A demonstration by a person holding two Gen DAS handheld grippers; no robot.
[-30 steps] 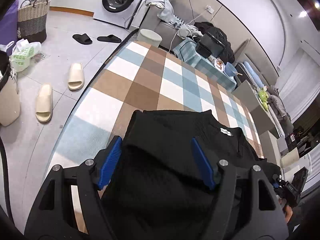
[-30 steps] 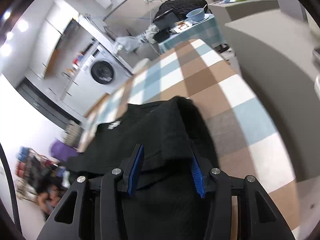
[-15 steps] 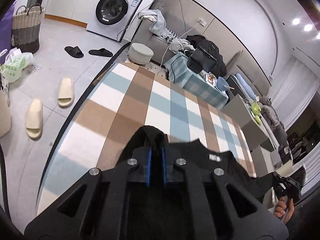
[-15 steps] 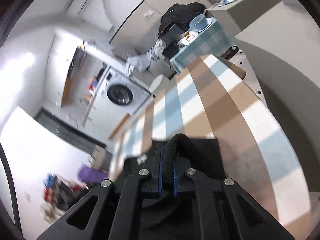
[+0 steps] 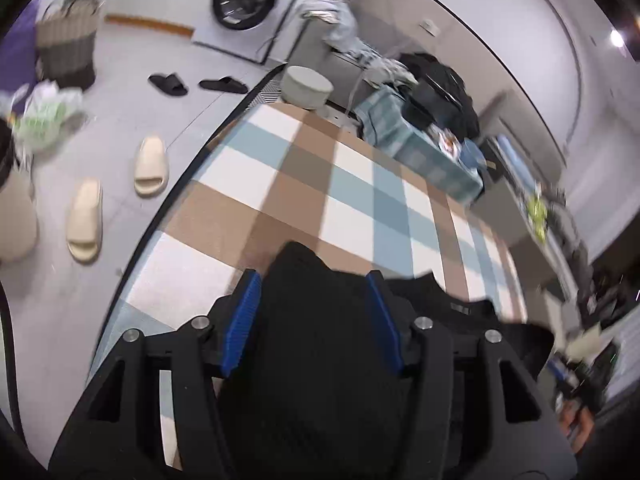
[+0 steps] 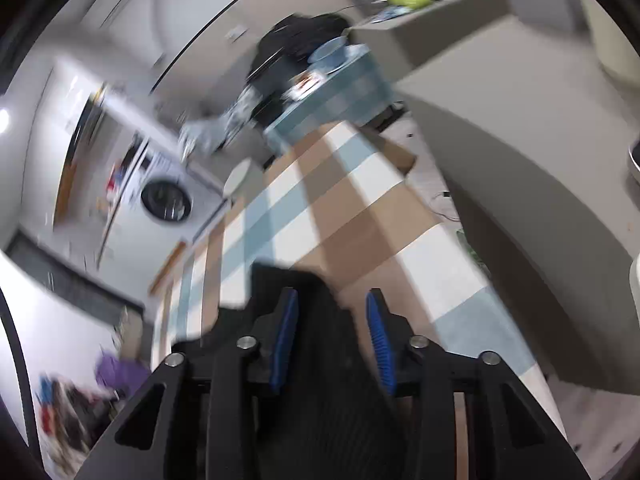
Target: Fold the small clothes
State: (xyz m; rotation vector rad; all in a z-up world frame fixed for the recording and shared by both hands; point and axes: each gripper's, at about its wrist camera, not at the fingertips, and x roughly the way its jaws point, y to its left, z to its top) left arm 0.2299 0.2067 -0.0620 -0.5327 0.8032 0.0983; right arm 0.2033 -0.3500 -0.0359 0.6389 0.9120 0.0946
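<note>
A small black knit garment [image 5: 316,344] lies on the checked tablecloth [image 5: 304,196] near the front edge. My left gripper [image 5: 314,284] is open, its blue pads [image 5: 246,312] standing either side of a raised fold of the garment. In the right wrist view the same black garment [image 6: 320,360] lies between the pads [image 6: 378,336] of my right gripper [image 6: 332,300], which is also open. That view is blurred. The garment's label [image 5: 460,307] shows at the collar to the right.
The table's left edge [image 5: 172,196] drops to a floor with cream slippers [image 5: 150,166], black slippers [image 5: 168,83], a basket [image 5: 66,42] and a washing machine [image 5: 246,0]. A round stool [image 5: 307,86] and a cluttered side table [image 5: 420,152] stand beyond the far end. A grey counter [image 6: 500,128] runs along the right.
Both grippers were shut on folds of the black garment half a second ago; both have now opened and let go. The cameras have dropped closer to the table.
</note>
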